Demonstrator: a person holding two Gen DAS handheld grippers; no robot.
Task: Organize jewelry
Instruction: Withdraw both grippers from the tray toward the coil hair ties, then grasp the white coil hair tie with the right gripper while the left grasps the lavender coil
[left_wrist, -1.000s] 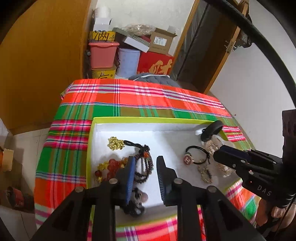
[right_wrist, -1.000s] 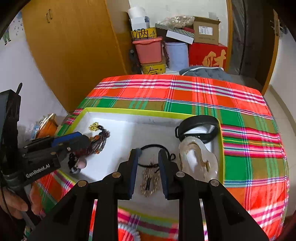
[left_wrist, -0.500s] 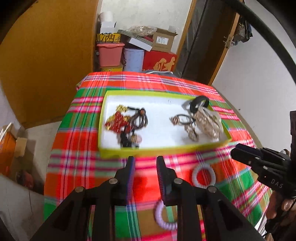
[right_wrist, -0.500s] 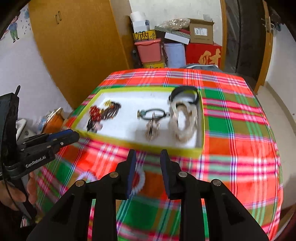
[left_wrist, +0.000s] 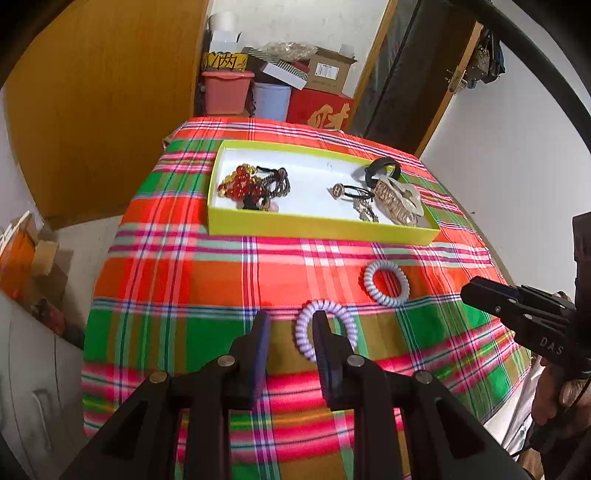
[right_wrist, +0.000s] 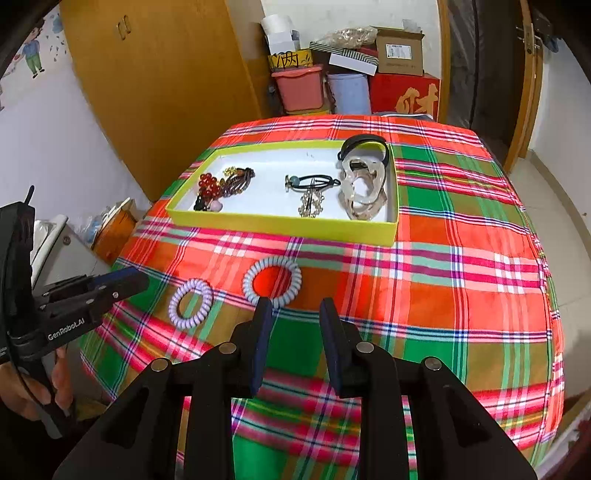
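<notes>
A yellow-green tray (left_wrist: 321, 225) (right_wrist: 280, 223) with a white floor sits on the plaid cloth. It holds red beads (left_wrist: 240, 182), a dark bead bracelet (right_wrist: 240, 181), a black hair tie with a charm (right_wrist: 314, 181), a clear hair claw (right_wrist: 364, 192) and a black band (left_wrist: 382, 168). Nearer on the cloth lie a purple spiral hair tie (left_wrist: 327, 328) (right_wrist: 190, 302) and a white spiral hair tie (left_wrist: 386, 284) (right_wrist: 271, 282). My left gripper (left_wrist: 291, 321) (right_wrist: 129, 282) hovers open just left of the purple tie, holding nothing. My right gripper (right_wrist: 295, 306) (left_wrist: 476, 295) is open and empty just behind the white tie.
The plaid-covered table (right_wrist: 461, 295) drops off at its near and side edges. Behind it are stacked boxes and tubs (right_wrist: 332, 81), a wooden wardrobe (right_wrist: 159, 92) and a doorway (right_wrist: 480, 66). A hand (right_wrist: 55, 380) grips the left tool.
Both grippers have drawn back from above the tray to the near part of the table. The two spiral hair ties have come into view in front of them. Both stay empty.
</notes>
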